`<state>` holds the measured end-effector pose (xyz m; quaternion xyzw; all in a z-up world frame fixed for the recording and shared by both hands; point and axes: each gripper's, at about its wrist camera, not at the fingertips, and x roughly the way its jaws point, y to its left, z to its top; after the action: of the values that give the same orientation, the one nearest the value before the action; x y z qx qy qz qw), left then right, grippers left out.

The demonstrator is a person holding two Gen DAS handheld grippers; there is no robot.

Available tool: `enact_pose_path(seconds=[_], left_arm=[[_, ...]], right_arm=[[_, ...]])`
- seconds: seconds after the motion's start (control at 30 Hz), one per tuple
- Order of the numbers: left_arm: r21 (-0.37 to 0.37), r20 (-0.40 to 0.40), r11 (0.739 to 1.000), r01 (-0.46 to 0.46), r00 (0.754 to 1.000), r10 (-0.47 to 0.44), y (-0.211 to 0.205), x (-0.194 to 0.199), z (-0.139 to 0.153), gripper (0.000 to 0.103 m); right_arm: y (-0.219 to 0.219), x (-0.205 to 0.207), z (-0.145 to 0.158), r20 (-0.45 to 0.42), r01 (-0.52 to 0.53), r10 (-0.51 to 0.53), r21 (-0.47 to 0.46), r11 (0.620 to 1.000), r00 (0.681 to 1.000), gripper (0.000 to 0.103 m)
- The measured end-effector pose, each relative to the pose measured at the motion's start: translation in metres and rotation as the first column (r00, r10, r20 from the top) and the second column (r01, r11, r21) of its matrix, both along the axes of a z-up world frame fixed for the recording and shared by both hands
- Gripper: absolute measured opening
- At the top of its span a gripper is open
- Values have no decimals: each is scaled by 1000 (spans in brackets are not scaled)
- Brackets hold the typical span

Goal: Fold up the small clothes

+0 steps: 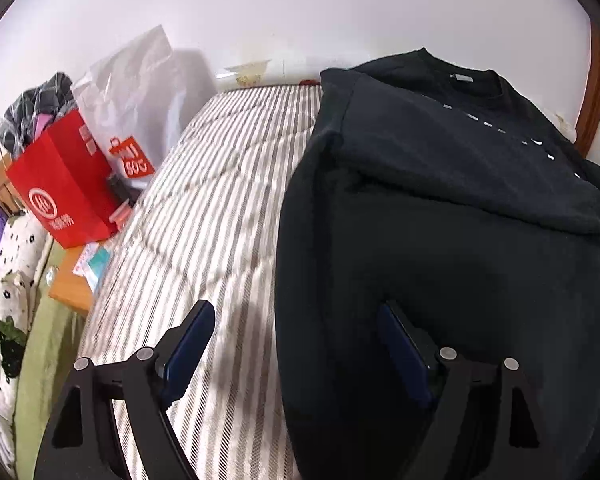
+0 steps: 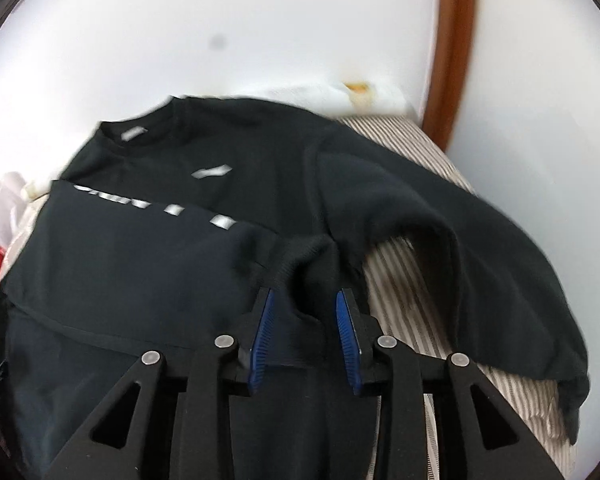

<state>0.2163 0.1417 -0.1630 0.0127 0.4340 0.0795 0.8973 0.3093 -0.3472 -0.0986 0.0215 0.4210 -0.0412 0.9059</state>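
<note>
Here, a black sweatshirt [image 1: 440,208] is lying chest-up across a striped mattress [image 1: 204,208], its collar toward the white wall [image 1: 300,8] and one side already lying doubled over the chest print. The left gripper [image 1: 296,344] is hovering at the sweatshirt's near hem with its jaws standing wide, one blue pad [image 1: 192,344] over bare mattress and the other over black cloth, gripping nothing. That straddle of the garment's edge suggests it is lining up to take hold of the hem.

The right gripper [image 2: 306,332] is sitting at the sweatshirt's middle with its jaws drawn narrow around a bunched ridge of cloth [image 2: 312,264] that ends in ribbed knit, probably a sleeve cuff; whether the pads are truly pinching it is hard to tell through the blur. The long sleeve [image 2: 480,248] is arching away from the sweatshirt's body and draping over the mattress edge, likely being carried inward for the next fold.

Beyond the sweatshirt's far side, a red paper bag [image 1: 64,192] stuffed with clothes is standing beside the mattress.
</note>
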Motion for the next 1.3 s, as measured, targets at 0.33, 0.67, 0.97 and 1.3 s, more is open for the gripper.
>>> enact_pose_path(seconds=[0.33, 0.67, 0.97, 1.3], left_arm=[[2, 47, 1000, 18, 999, -18, 13, 35, 24, 79], [-67, 14, 995, 79, 997, -78, 23, 70, 10, 59], [-82, 14, 987, 136, 991, -136, 17, 92, 3, 43], [-164, 21, 978, 128, 992, -126, 35, 90, 7, 7]], right_arm=[[162, 82, 16, 65, -328, 326, 12, 945, 943, 54], [315, 189, -14, 23, -572, 572, 84, 816, 820, 54], [371, 265, -56, -46, -602, 614, 148, 785, 788, 54], [407, 279, -57, -4, -668, 684, 208, 714, 730, 7]])
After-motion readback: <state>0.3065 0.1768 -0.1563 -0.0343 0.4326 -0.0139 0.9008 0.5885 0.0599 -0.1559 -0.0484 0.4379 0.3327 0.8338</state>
